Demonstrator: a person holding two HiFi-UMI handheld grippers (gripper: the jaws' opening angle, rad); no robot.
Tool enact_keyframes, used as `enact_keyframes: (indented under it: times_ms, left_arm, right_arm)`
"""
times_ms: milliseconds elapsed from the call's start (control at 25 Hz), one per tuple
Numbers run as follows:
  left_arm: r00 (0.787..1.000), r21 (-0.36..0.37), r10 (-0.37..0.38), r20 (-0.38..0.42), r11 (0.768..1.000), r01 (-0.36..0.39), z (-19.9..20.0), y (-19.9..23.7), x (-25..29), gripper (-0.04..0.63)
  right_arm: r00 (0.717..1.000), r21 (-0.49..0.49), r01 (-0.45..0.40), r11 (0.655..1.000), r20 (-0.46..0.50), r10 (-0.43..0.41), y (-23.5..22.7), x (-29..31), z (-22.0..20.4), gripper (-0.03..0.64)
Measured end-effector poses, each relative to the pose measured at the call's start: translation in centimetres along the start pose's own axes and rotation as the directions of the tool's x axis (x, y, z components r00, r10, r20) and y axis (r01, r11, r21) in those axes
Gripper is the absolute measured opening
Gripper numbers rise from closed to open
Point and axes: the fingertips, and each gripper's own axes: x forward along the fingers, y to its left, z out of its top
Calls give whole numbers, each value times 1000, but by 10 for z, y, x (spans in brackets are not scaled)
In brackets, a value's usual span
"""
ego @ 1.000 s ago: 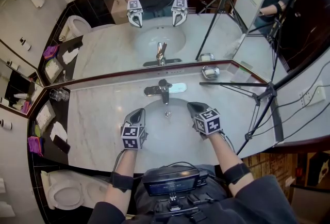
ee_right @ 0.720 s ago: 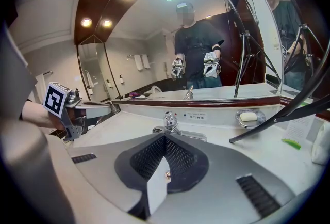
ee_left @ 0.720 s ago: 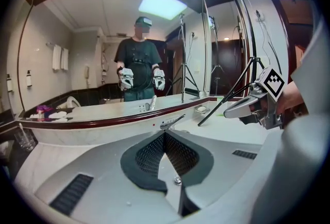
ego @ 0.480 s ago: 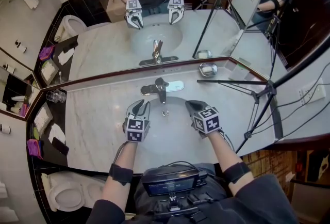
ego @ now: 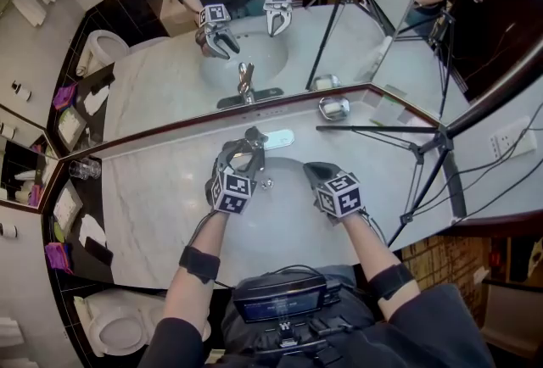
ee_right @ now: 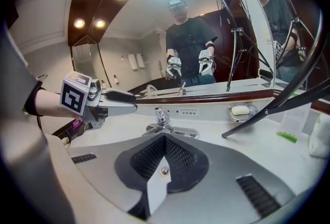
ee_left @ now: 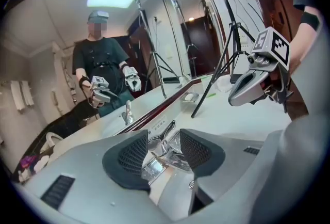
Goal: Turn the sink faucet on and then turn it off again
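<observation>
The chrome faucet stands at the back of the white sink basin. My left gripper reaches up to it with its jaws apart, one on each side of the faucet's lever. The jaws have just been opening, and the dark pads do not press on the metal. My right gripper hovers over the basin's right half, shut and empty. In the right gripper view its closed tips point at the faucet from a short way off, with the left gripper to the left.
A soap dish sits on the marble counter behind the basin on the right. A black tripod leans across the counter's right side. A mirror rises right behind the faucet. Glasses stand at the far left; a toilet is lower left.
My left gripper moved forward from the basin's front edge to the faucet, rolled, and opened its jaws around the lever. The right gripper stayed where it was, shut.
</observation>
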Motion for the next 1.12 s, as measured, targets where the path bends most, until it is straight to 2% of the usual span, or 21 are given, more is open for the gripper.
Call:
enact_keyframes:
  times_ms: [200,360,520,760,840,920,1120]
  left_arm:
    - [997,143,-50,-57,988,58,1,-11,34,227]
    - [993,258,-65,-100,962,89,-2,-20,57,227]
    - [988,323,-78,-137,939,119,-9,-27,74,227]
    - [981,365,-106,-162,917,160,-15,-40,85,225]
    - [982,363,-104,-160,918,157,-15,-39,86,223]
    - [983,362,-101,-156,920,152,-14,-37,86,186]
    - [985,348,-87,-148,928,134,-14,-37,86,178]
  right_arm:
    - [1000,13,18,1000,-2,-18,-12,-2,-3,23]
    - [1000,24,31,999,-5,-31,-20,-5,-6,23]
    - [999,35,43,998,-8,-43,-26,-7,-9,23]
    - [998,48,54,997,-12,-53,-33,-8,-14,23]
    - [999,51,52,997,-13,-52,-34,-7,-14,23]
    - [999,52,49,997,-15,-49,-34,-5,-16,23]
    - [999,52,39,998,-22,-38,-28,-1,-18,23]
